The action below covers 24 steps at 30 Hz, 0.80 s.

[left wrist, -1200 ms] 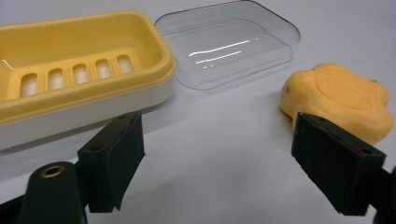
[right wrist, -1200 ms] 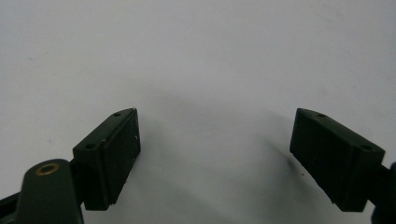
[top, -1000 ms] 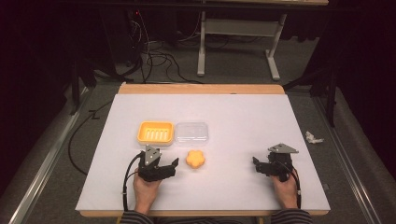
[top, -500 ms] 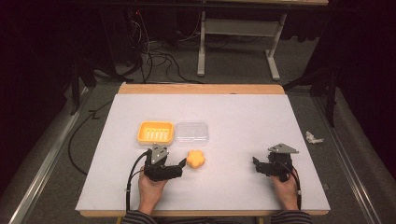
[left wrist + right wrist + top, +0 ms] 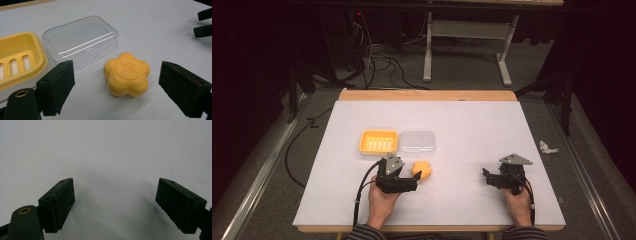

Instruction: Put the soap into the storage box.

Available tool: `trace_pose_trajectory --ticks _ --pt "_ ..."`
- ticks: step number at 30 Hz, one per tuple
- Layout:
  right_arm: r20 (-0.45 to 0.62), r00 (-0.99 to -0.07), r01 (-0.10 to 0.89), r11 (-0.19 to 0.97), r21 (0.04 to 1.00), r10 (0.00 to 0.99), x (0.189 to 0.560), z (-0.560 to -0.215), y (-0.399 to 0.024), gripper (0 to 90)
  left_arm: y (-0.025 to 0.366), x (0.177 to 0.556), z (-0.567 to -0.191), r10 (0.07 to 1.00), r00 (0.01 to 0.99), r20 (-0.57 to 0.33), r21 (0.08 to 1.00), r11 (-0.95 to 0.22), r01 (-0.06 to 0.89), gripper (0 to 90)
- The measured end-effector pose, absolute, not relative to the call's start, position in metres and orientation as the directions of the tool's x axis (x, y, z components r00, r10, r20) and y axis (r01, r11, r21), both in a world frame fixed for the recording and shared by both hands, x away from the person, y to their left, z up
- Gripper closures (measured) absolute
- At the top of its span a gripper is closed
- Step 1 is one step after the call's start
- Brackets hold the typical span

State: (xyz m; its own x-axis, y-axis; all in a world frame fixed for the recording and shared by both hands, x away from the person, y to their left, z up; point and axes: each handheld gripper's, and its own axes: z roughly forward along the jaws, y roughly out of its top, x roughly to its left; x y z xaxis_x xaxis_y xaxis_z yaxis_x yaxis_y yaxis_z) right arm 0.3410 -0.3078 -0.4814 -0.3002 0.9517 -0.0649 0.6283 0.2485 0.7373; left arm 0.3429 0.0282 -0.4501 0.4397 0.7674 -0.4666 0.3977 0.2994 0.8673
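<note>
On the white tabletop (image 5: 472, 135) two containers sit side by side, touching or nearly so: a yellow soap dish (image 5: 378, 141) on the left and a clear plastic lid (image 5: 417, 142) on the right. The soap dish (image 5: 17, 60) has slots cut through its floor and holds nothing; the clear lid (image 5: 81, 40) lies with its hollow side up and is likewise bare inside, with only streaks of reflected light across it. Just in front of the lid, apart from both containers, a flower-shaped bar of orange soap (image 5: 421, 170) lies flat on the tabletop, with a round stamped mark on its top face that is too faint to read. The left claw (image 5: 412, 184), held in the person's left hand (image 5: 382, 202), rests low on the tabletop just beside the soap. In the left gripper view its jaws stand wide apart, and the soap (image 5: 127, 74) lies ahead between them, touched by neither. The right claw (image 5: 488, 179), held in the right hand (image 5: 518, 202), sits well apart on the right side of the tabletop; in the right gripper view its jaws are spread wide over bare white surface and hold nothing. A crumpled white scrap (image 5: 548, 147) lies on the floor beyond the right edge of the tabletop.
</note>
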Motion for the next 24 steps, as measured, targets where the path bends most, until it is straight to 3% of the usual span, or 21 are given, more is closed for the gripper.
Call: trace_pose_trajectory --ticks 24 --pt "-0.067 -0.310 0.630 0.258 0.733 0.948 0.342 -0.482 -0.308 16.2 -0.001 0.350 -0.462 0.791 0.440 -0.425 0.864 0.210 0.457 9.2"
